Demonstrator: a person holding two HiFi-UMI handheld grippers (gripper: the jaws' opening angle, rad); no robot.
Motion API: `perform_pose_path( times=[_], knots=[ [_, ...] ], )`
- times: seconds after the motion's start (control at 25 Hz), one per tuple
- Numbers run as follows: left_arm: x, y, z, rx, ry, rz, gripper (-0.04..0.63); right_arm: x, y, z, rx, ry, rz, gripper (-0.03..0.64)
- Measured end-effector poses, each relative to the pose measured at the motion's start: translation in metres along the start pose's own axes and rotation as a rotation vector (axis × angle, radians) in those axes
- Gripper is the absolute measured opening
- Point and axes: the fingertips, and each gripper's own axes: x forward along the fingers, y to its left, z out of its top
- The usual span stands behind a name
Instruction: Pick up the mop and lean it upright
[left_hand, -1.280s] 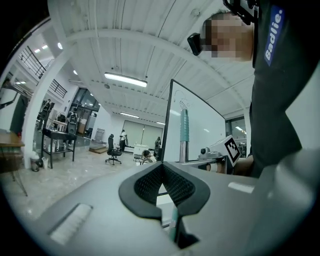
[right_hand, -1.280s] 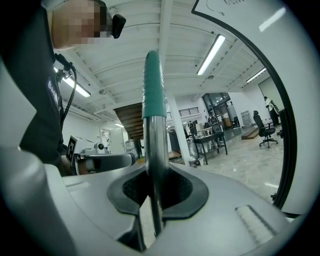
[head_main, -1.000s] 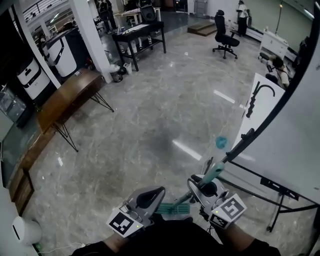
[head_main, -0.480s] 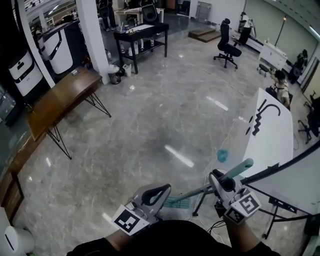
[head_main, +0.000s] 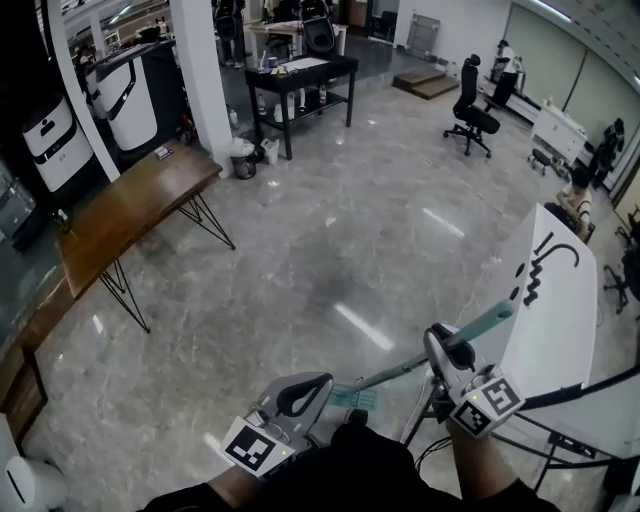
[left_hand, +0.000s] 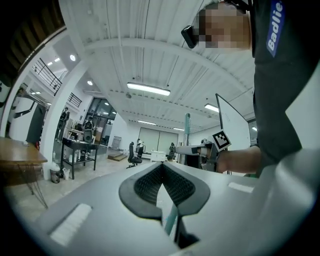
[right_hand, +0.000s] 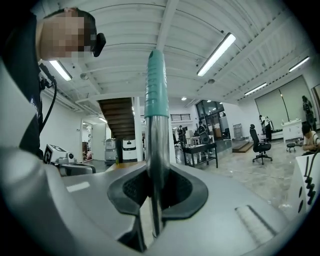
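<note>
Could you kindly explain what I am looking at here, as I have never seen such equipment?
There is no robot: a person holds a hand-held gripper in each hand. The head view looks down from the person's head onto a grey floor, with a wooden table and a whiteboard nearby. The two gripper views come from cameras riding on the grippers. The right hand-held gripper is clamped on the mop, on its metal pole below the teal grip. The left hand-held gripper has its jaws together.
</note>
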Motion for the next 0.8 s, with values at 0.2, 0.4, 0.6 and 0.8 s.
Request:
perform_pose_path(
  times=[0.2, 0.4, 0.6, 0.8],
  knots=[
    [0.028, 0.055, 0.011, 0.029, -0.004, 0.055, 0.018, 0.078, -0.018, 0.005, 0.020, -0.009, 0.089, 0.061],
    [0.071, 0.111, 0.008, 0.051, 0.036, 0.128, 0.018, 0.155, -0.042, 0.004, 0.034, -0.011, 0.210, 0.061],
    [0.120, 0.168, 0.033, 0.092, 0.029, 0.226, 0.018, 0.229, -0.062, 0.003, 0.011, 0.010, 0.340, 0.061],
    [0.145, 0.225, 0.029, 0.080, 0.051, 0.319, 0.018, 0.292, -0.087, 0.004, -0.007, 0.024, 0.400, 0.061]
  ],
)
